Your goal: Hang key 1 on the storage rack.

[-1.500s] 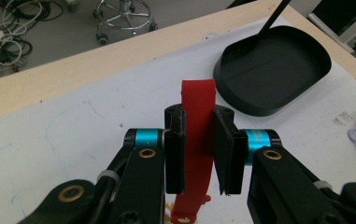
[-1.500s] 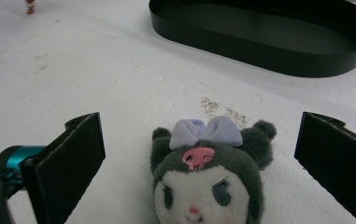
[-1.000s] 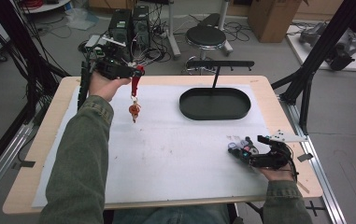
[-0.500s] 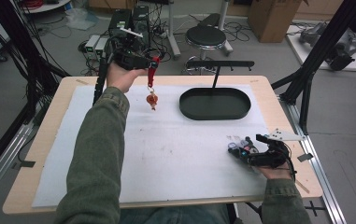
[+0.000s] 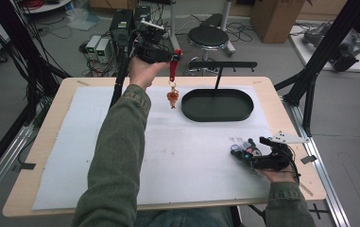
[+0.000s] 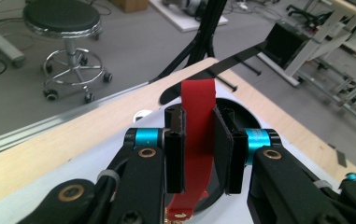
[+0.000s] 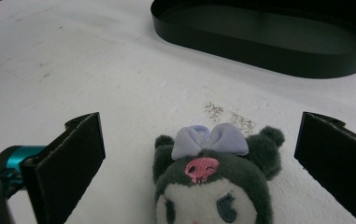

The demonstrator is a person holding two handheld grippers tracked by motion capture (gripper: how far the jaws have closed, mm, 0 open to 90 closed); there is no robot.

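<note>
The red strap (image 6: pixel 196 140) is clamped between the two black jaws of the left tongs (image 6: pixel 199 154), which are clenched on it; in the left gripper view the strap rises above the jaw tips and hangs below them. In the high view the strap (image 5: pixel 173 66) hangs straight down from the left tongs (image 5: pixel 168 56), and a small orange charm (image 5: pixel 172 98) dangles at its lower end. Strap and charm are held in the air, clear of the worktop (image 5: pixel 69 90), over the far edge of the white mat (image 5: pixel 168 161) and just to the left of the black oval tray (image 5: pixel 218 105). The left hand (image 5: pixel 142 71) carries the tongs at the far side of the worktop.

A black stand (image 5: pixel 221 66) with a horizontal bar rises behind the tray.

The right tongs (image 5: pixel 246 153) rest at the near right corner of the mat, well apart from the tray. Their jaws are released and stand wide. In the right gripper view a dark grey plush toy (image 7: pixel 213 186) with a lilac bow (image 7: pixel 210 140) lies on the mat between the jaws, touching neither. The tray (image 7: pixel 269 42) lies beyond it. The right hand (image 5: pixel 277 172) holds these tongs low on the worktop.
</note>
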